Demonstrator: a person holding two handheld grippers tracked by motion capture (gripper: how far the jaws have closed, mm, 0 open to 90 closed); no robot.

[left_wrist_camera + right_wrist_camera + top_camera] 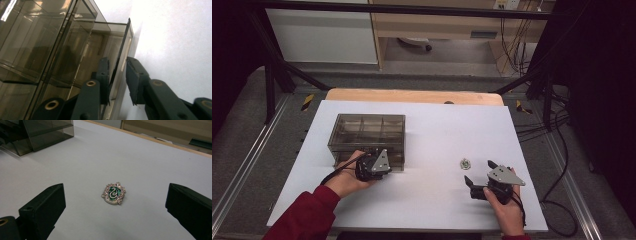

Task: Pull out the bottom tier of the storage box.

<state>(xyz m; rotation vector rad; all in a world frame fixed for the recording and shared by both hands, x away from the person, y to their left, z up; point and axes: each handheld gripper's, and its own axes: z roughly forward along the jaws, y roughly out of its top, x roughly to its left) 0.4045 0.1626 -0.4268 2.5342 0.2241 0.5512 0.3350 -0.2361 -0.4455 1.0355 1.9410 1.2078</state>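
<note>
A smoky transparent organiser box (367, 131) with several compartments stands on the left half of the white table (432, 125). My left gripper (371, 152) is at its near side. In the left gripper view the thin front panel (123, 42) of a pulled-out drawer stands between the jaws of the left gripper (117, 62). One pad lies against the panel and a narrow gap is left at the other. A small silver and green crest badge (466, 163) lies flat on the table. My right gripper (479, 171) sits just behind it, open, with the badge (113, 193) ahead between its wide jaws (115, 200).
The box (45, 135) shows at the upper left of the right gripper view. A wooden edge (412, 95) borders the table's far side. Black frame posts and cables (557, 125) stand around the table. A red sleeve (307, 215) comes in at the lower left.
</note>
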